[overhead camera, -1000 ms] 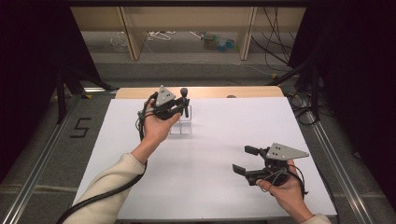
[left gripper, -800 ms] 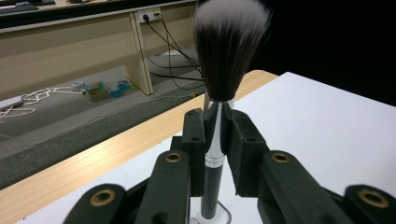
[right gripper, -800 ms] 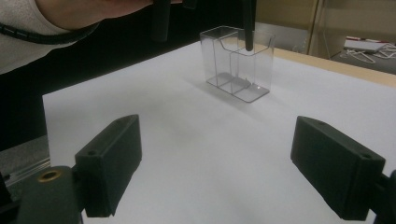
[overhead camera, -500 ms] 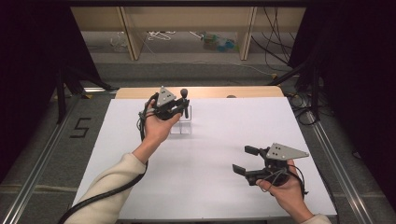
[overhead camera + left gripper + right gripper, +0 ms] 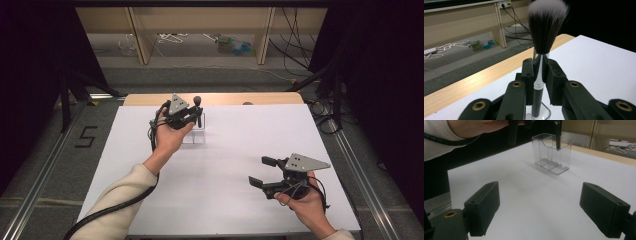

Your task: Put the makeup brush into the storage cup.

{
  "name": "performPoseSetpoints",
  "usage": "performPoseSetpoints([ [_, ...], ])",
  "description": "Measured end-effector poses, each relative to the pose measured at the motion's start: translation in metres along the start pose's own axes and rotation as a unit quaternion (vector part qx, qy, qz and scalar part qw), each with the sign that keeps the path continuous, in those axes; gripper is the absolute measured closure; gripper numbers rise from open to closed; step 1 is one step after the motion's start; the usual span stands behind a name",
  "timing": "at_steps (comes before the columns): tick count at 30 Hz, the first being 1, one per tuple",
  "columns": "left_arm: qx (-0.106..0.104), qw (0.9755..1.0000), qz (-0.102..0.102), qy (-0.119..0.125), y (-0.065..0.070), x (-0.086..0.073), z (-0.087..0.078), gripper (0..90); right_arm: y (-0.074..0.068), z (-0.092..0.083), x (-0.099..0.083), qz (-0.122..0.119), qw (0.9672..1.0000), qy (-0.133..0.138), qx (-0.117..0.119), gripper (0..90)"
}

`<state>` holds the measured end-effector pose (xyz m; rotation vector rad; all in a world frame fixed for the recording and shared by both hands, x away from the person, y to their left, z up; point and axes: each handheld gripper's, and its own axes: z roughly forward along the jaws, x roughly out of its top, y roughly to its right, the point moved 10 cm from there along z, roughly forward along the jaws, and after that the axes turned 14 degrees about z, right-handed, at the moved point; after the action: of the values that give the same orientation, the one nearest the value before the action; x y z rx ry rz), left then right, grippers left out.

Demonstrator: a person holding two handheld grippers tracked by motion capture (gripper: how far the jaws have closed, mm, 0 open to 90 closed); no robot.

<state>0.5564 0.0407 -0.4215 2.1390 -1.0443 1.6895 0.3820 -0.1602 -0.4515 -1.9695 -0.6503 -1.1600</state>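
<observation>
Brush (image 5: 539, 72) upright in the left claw (image 5: 539, 75), and that was the picture of the moment: both black jaws pinched tight on the silver ferrule, just below the dark bristles with their pale tips. From the left gripper view the black handle ran straight down between the jaws, its lower end inside a clear plastic holder (image 5: 544, 113) at the bottom of the frame.

Over on the high view, the left claw (image 5: 192, 117) sat at the far side of the white worktop (image 5: 235, 150), right above the clear holder (image 5: 194, 136), with the brush (image 5: 198, 107) standing up out of it. The right gripper view gave the better look at that holder (image 5: 552, 153): a see-through box with dividers, and the brush handle (image 5: 558, 137) dropping into the end compartment on the right of that view, its tip hanging clear of the floor of the box.

Right claw (image 5: 260, 171) meanwhile was well apart from all this, near the person's edge of the worktop, held low and level. Its jaws were spread wide with nothing between them, pointing toward the holder.
</observation>
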Motion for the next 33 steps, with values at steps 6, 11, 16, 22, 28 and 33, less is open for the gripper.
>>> performPoseSetpoints([
  [6, 0.001, 1.0, 0.0, -0.002, 0.0004, -0.0021, 0.0013, 77.7, 0.0, 0.0, 0.0001, 0.0, 1.0, 0.0, 0.0, 17.1],
  [11, 0.0, 1.0, 0.0, -0.004, 0.0006, -0.0035, 0.0024, 77.7, -0.0001, 0.0001, 0.0001, 0.0, 1.0, 0.001, 0.001, 17.1],
  [16, 0.002, 1.0, -0.002, -0.005, 0.0006, -0.0047, 0.0036, 77.6, 0.0002, 0.0002, -0.0003, -0.001, 1.0, -0.001, -0.001, 17.1],
  [22, 0.003, 1.0, -0.003, -0.007, 0.0003, -0.0066, 0.0052, 77.7, 0.0001, 0.0002, -0.0002, -0.001, 1.0, -0.001, 0.0, 17.1],
  [28, 0.003, 1.0, -0.005, -0.006, 0.001, -0.0076, 0.0068, 77.6, 0.0002, 0.0001, -0.0002, 0.0, 1.0, -0.001, 0.0, 17.1],
  [33, 0.003, 0.9999, -0.006, -0.009, 0.0013, -0.0095, 0.0079, 77.6, 0.0, 0.0001, -0.0003, 0.0, 1.0, -0.001, 0.0, 17.1],
])
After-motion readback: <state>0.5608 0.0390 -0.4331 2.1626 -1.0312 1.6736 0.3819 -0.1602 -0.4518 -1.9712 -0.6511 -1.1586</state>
